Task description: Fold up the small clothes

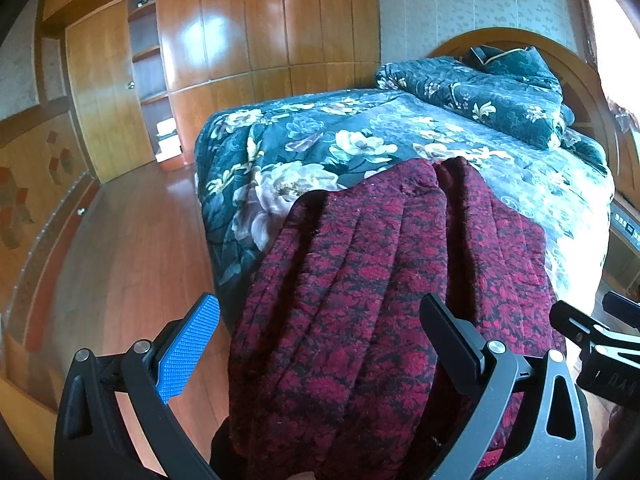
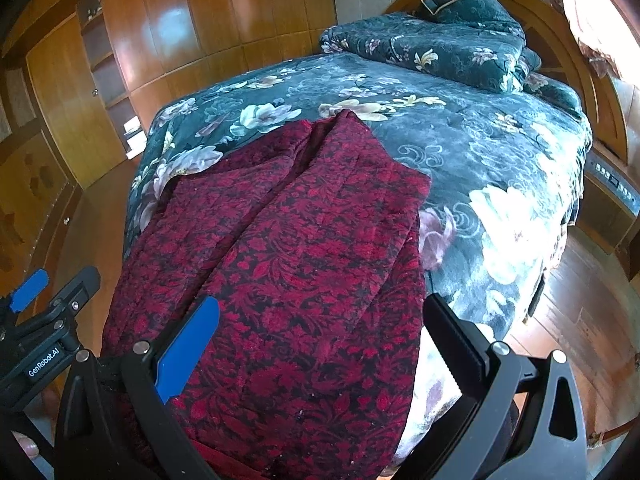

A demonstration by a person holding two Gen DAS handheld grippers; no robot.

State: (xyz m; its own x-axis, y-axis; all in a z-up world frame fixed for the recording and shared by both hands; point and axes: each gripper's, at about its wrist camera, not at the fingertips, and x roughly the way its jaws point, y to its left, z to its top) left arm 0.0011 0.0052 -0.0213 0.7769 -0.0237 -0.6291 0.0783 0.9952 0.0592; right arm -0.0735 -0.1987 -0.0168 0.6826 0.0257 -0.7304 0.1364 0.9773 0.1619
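Lying on floral bed, red garment – near hem cut off; left gripper, right gripper – jaws wide, empty.

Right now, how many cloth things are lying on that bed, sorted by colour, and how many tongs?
Red-and-black garment: 1
Green floral bedspread: 1
Green floral folded quilt: 1
Green pillow: 1
Tongs: 2, left tongs, right tongs
Total: 6
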